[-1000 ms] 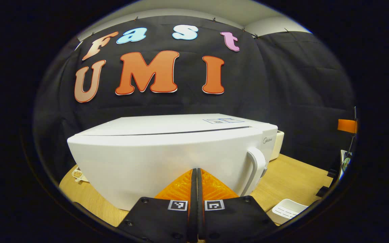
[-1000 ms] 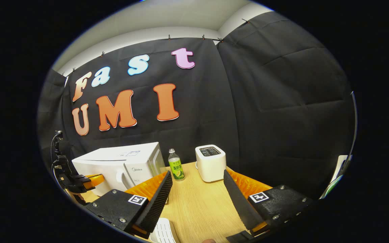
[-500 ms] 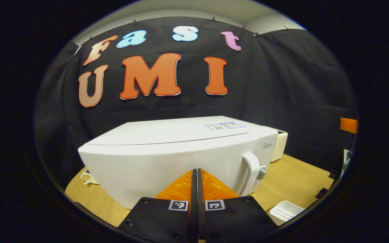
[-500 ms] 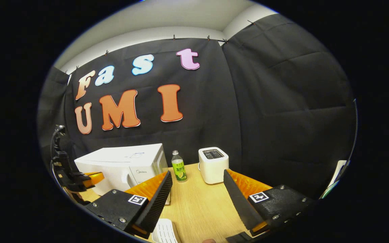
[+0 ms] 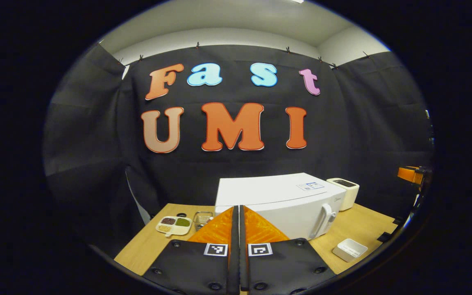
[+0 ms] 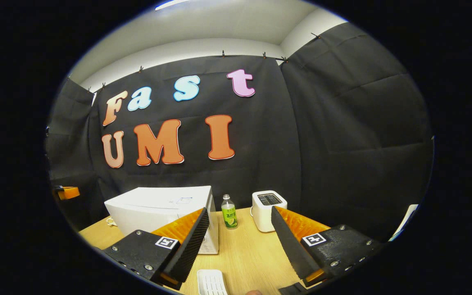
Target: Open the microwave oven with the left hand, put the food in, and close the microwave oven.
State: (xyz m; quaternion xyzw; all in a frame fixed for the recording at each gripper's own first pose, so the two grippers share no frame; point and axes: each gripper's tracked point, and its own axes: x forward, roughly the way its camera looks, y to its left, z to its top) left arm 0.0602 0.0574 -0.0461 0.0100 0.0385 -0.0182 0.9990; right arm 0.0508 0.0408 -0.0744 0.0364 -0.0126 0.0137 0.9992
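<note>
Microwave (image 5: 281,205) door closed on the surface (image 6: 244,254). Left tool (image 5: 239,229) fully closed, empty; right tool (image 6: 240,241) wide open, empty.

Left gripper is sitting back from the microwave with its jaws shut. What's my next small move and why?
Probably open the left gripper and bring it forward toward the door handle. The microwave door looks closed, the handle stands at its right front edge, and the jaws are pressed together on nothing, so they cannot hook it yet. The right gripper is open and holds nothing.
</note>
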